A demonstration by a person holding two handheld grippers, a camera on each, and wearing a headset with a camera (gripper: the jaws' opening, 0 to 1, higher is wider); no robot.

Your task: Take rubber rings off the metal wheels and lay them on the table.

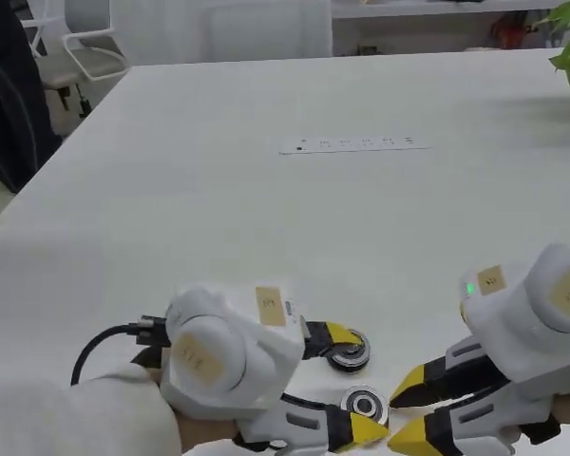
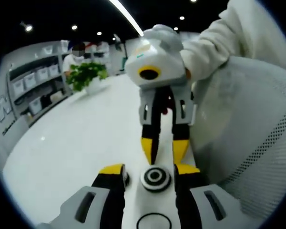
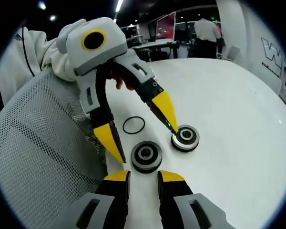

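1. The near wheel [image 1: 366, 404] lies flat on the white table [image 1: 266, 209], axle up, close to the person. Its rim looks dark, so its ring is probably on.
2. The left gripper [image 1: 353, 382] reaches in low from the person's left. Its jaws are wide apart and empty, one on each side of the near wheel.
3. The right gripper [image 1: 407, 410] points in from the right, straight at the near wheel. Its jaws are slightly apart and hold nothing, with the tips just short of the rim. It looks the better placed to pinch the ring while the left steadies the wheel.
4. The far wheel [image 1: 349, 352] lies flat just beyond the near wheel. The left gripper's outer jaw tip touches it or sits just beside it.
5. A loose black ring [image 3: 133, 125] lies flat on the table, back between the left jaws.
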